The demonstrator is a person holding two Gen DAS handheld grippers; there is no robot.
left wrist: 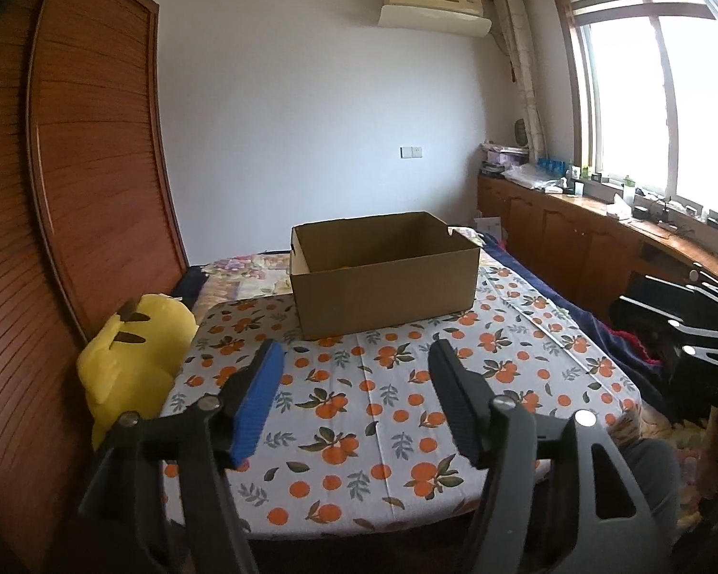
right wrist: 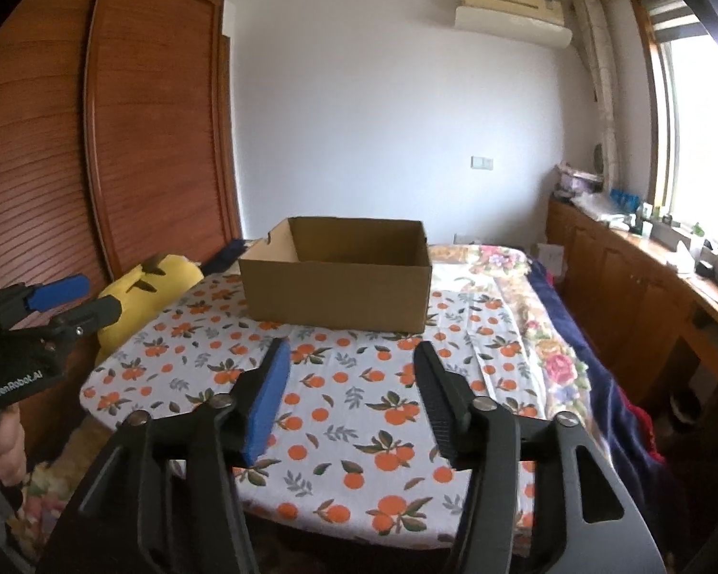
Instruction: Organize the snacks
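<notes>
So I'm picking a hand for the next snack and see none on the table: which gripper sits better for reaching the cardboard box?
Neither clearly. Left gripper and right gripper are both open, empty and face the cardboard box squarely across the tablecloth. Right looks marginally more centred.

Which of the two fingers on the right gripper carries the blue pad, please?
The left-hand finger in the right wrist view: its inner face is covered with a blue pad. The other finger is plain black. Nothing lies between them.
</notes>
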